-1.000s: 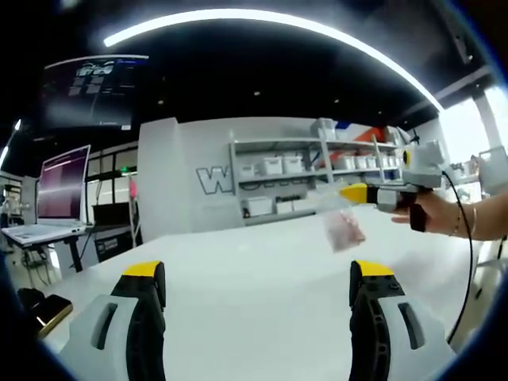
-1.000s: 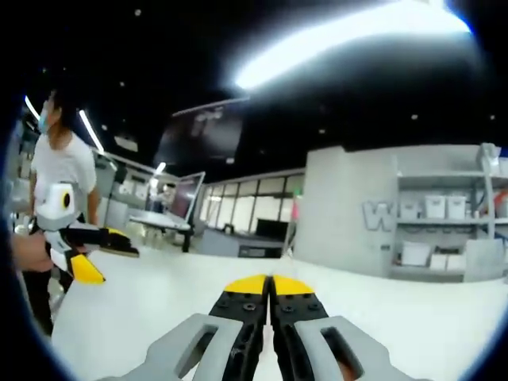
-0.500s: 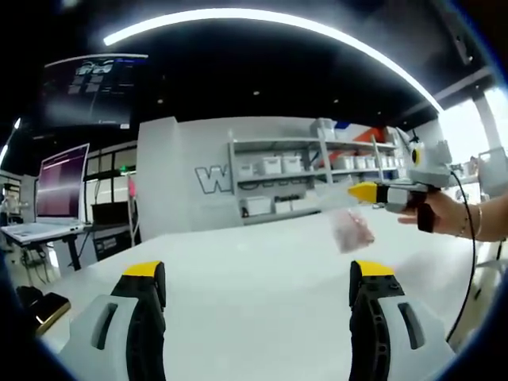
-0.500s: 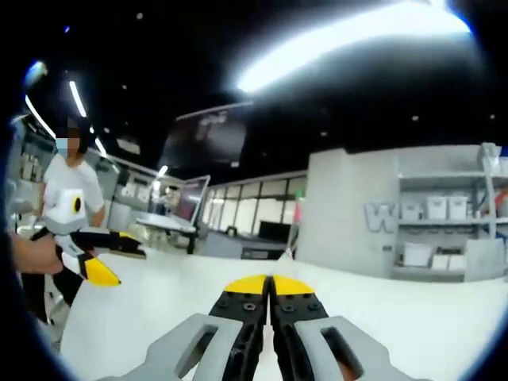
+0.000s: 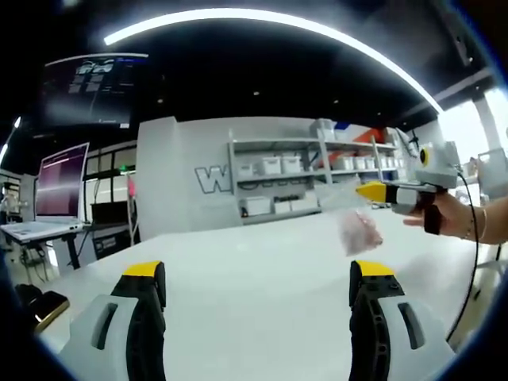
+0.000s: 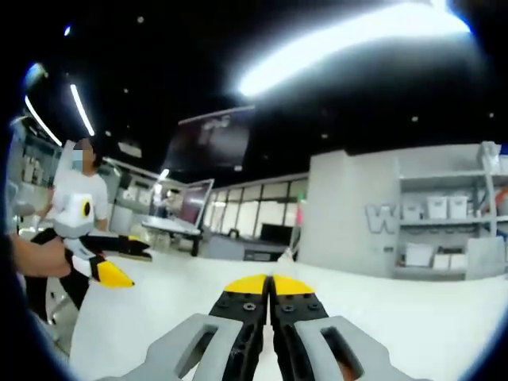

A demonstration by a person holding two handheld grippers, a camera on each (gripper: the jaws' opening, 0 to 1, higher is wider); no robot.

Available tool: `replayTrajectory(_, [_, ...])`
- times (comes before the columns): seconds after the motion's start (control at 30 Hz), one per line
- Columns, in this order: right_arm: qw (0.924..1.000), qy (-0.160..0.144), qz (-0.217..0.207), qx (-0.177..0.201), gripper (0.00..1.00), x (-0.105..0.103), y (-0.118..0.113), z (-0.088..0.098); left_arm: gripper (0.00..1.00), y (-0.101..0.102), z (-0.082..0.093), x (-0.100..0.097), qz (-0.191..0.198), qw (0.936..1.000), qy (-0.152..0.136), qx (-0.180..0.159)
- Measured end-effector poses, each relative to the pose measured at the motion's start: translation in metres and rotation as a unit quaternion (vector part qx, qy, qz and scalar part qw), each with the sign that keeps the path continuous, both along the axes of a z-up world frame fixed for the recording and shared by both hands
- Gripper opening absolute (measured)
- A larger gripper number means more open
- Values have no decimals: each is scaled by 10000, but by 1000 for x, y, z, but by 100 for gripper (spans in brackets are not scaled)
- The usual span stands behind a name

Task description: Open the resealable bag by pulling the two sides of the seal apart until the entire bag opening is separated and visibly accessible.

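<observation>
Over the table [image 5: 262,270]: white top, broad bare surface running out to its far edge below the shelving [image 5: 302,178].
Left gripper [image 5: 255,278]: jaws spread wide, nothing between them, low above the tabletop.
Right gripper [image 6: 268,284]: yellow tips pressed together; seen from the left gripper view it pinches the bag's top edge.
Resealable bag [image 5: 357,230]: clear, pinkish contents, hanging free in air above the table's right side, well apart from the left gripper.
</observation>
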State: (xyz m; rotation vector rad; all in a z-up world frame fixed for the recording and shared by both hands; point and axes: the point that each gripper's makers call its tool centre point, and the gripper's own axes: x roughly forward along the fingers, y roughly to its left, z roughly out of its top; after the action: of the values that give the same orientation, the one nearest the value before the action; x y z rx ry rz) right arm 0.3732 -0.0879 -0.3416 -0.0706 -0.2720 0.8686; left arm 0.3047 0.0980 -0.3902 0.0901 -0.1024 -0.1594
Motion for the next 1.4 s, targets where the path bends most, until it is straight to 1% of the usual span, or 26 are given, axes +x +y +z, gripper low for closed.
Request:
replayTrajectory(0.2, [10000, 0, 59, -25, 0, -10, -3, -3, 95, 1, -3, 0, 2, 10000, 32, -26])
replayTrajectory(0.37, [10000, 25, 60, -19, 0, -14, -7, -6, 95, 0, -5, 1, -11, 10000, 48, -36])
replayTrajectory(0.6, [10000, 31, 49, 40, 0, -18, -12, -6, 95, -2, -4, 1, -26, 10000, 53, -41])
replayTrajectory(0.97, [9999, 96, 141, -9, 0, -30, -15, -14, 93, -4, -5, 1, -61, 9999, 102, -38])
replayTrajectory(1.1, [9998, 125, 172, -57, 0, -36, -19, -17, 90, -7, -4, 1, -151, 9998, 134, -60])
replayTrajectory(1.3, [9995, 123, 236, -139, 0, -44, -20, -21, 90, -13, -2, 1, -213, 9997, 129, -35])
replayTrajectory(1.4, [9991, 77, 262, -316, 0, -49, -21, -28, 90, -13, 0, 0, -213, 9997, 119, -12])
